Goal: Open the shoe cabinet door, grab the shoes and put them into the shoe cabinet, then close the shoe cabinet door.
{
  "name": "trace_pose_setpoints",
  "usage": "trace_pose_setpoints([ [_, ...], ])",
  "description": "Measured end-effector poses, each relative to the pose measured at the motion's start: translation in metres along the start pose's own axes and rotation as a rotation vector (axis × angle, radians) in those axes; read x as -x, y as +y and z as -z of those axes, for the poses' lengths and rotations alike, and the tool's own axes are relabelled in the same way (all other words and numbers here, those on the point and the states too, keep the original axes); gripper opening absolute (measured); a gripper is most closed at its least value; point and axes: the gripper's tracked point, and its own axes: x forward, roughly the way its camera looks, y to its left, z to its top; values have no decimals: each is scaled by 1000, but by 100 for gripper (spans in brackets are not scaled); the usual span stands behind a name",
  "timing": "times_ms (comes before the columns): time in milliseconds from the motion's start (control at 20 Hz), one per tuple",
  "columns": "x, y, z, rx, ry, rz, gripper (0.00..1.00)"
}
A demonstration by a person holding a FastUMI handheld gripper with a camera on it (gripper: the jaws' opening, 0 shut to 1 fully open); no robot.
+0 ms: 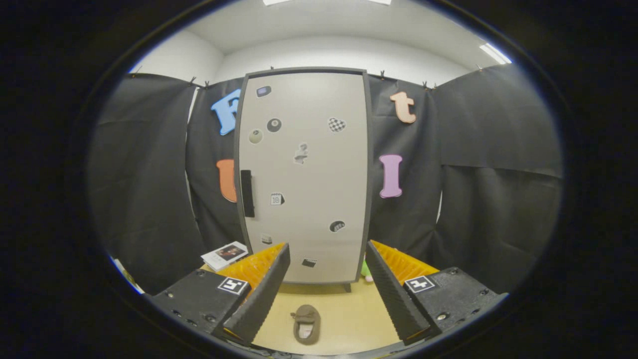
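A tall light-grey shoe cabinet with a dark frame stands against the booth wall, straight ahead of my fingers. Its door is shut, dotted with several stickers, and a black vertical handle sits on its left edge at mid height. A small brown shoe lies on the wooden floor below and between my fingers, toe toward the cabinet. My gripper is open with nothing between its black and orange fingers, well short of the cabinet.
A white book or box lies on the floor left of the cabinet, beyond my left finger. A small green and pink object peeks out by the cabinet's lower right corner. Black cloth walls close in on both sides.
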Motion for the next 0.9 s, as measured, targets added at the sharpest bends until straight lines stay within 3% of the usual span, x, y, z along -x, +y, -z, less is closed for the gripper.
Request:
trace_pose_setpoints([
  [500,-107,125,-26,9,-60,-189,99],
  [900,-219,172,-33,-24,-7,-204,99],
])
